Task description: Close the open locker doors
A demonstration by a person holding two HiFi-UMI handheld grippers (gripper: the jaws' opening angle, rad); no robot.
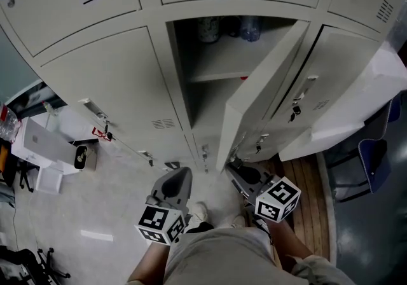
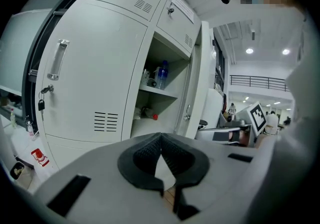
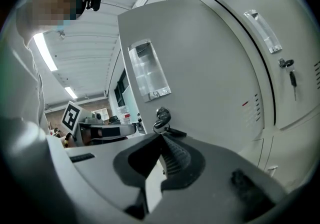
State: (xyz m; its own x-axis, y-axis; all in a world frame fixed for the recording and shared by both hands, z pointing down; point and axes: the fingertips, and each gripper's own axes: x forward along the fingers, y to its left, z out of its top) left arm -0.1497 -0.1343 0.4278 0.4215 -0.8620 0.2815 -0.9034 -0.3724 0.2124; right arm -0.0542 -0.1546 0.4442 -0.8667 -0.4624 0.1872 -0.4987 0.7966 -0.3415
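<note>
Head view — locker door [image 1: 267, 80] swung out; left hand-held gripper [image 1: 180, 172] and right hand-held gripper [image 1: 234, 166] both pinched closed, empty.

Head view: clear bottle [image 1: 250, 28] at 12 o'clock, upright, darker container [image 1: 208, 28] just beside it. White box [image 1: 39, 144] at 9 o'clock on pale floor [image 1: 121, 207]. Blue chair [image 1: 374, 163] at 3 o'clock; wooden flooring [image 1: 305, 191] at 5 o'clock.

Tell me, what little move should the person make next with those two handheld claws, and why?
Probably press the right gripper against the open locker door and swing it toward its frame. That door stands ajar, its keys just ahead of the shut, empty jaws. The left gripper, also shut, faces the open compartment instead.
</note>
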